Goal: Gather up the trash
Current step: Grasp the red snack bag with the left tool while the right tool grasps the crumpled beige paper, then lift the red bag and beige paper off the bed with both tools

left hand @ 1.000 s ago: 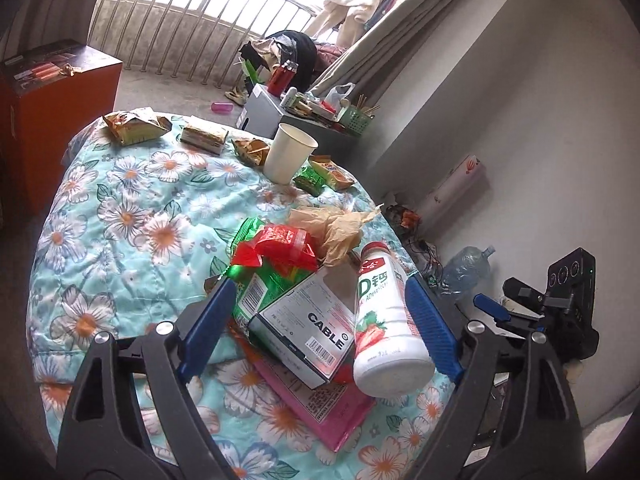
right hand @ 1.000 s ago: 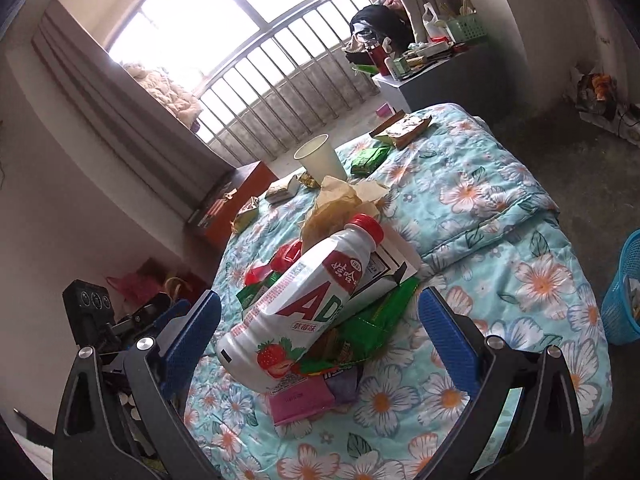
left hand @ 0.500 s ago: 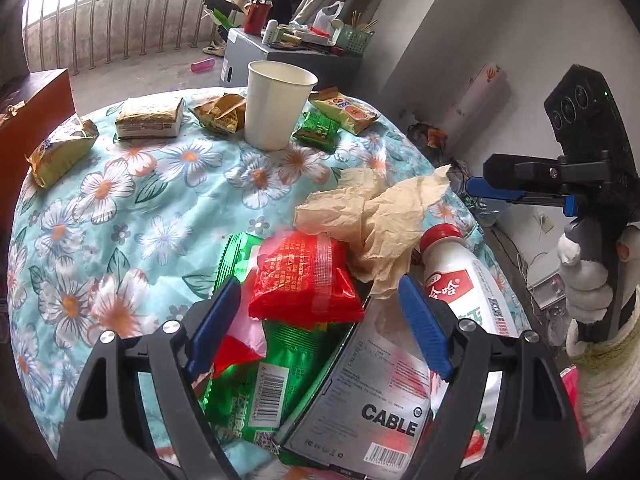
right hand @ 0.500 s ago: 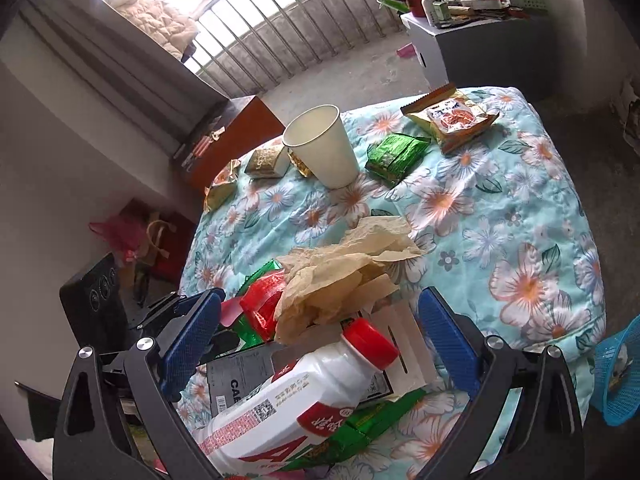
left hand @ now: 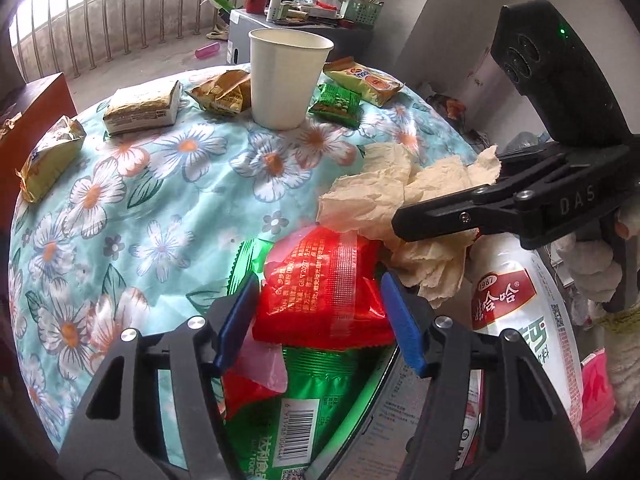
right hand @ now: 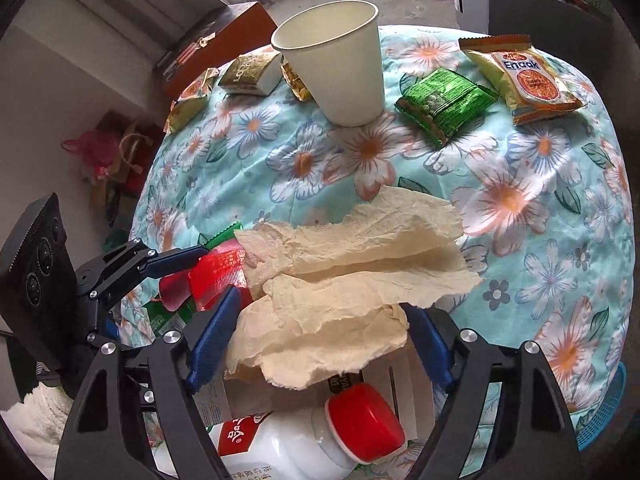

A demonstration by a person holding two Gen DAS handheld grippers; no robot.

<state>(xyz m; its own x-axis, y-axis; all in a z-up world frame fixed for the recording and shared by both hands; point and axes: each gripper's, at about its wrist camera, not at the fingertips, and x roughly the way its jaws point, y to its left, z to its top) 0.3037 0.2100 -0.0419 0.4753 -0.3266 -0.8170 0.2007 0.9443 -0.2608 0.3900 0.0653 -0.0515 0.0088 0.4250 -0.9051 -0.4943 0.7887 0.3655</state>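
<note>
Left wrist view: left gripper (left hand: 320, 320) at lower centre, jaws just closing, blue pads flanking the red snack packet (left hand: 324, 284); contact uncertain. Packet lies atop a green wrapper (left hand: 320, 384). Risk: slick foil slips, or the green one drags along.

Right wrist view: right gripper (right hand: 320, 340) at lower centre, jaws just narrowing around the crumpled tissue (right hand: 344, 280), above the milk bottle (right hand: 320, 440). Risk: tissue tears or only partly lifts.
</note>
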